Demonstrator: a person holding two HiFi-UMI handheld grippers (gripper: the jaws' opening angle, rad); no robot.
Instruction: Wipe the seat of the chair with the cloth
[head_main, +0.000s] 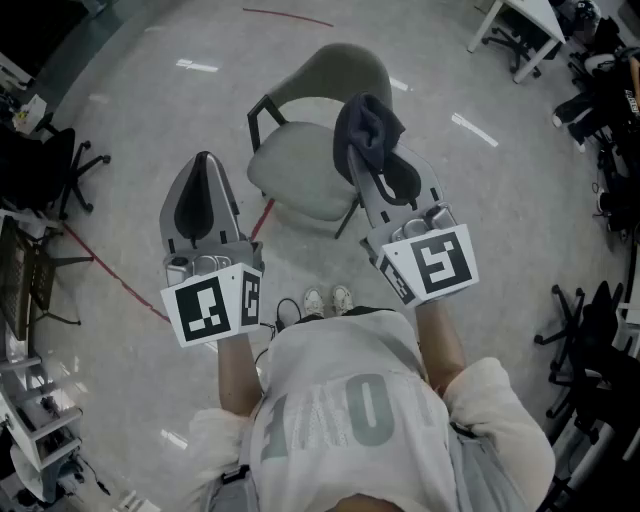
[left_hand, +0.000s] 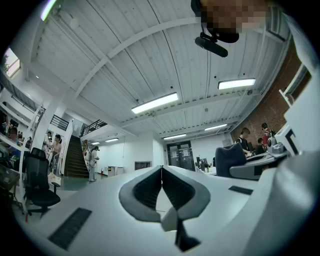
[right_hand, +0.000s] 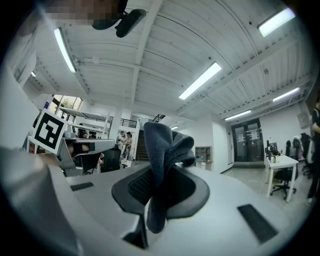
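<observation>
A grey-green chair (head_main: 305, 170) with black arms stands on the floor ahead of me in the head view. My right gripper (head_main: 372, 135) is held up over the chair's right side, shut on a dark blue-grey cloth (head_main: 366, 128) that bunches above its tips. The same cloth (right_hand: 165, 165) hangs pinched between the jaws in the right gripper view, which points up at the ceiling. My left gripper (head_main: 205, 165) is shut with nothing in it, left of the chair. In the left gripper view the left gripper (left_hand: 161, 169) shows its pads pressed together.
A red tape line (head_main: 120, 285) runs across the grey floor. Black office chairs stand at the left (head_main: 45, 165) and right (head_main: 590, 340). A white desk (head_main: 525, 25) is at the back right. My shoes (head_main: 328, 300) are just before the chair.
</observation>
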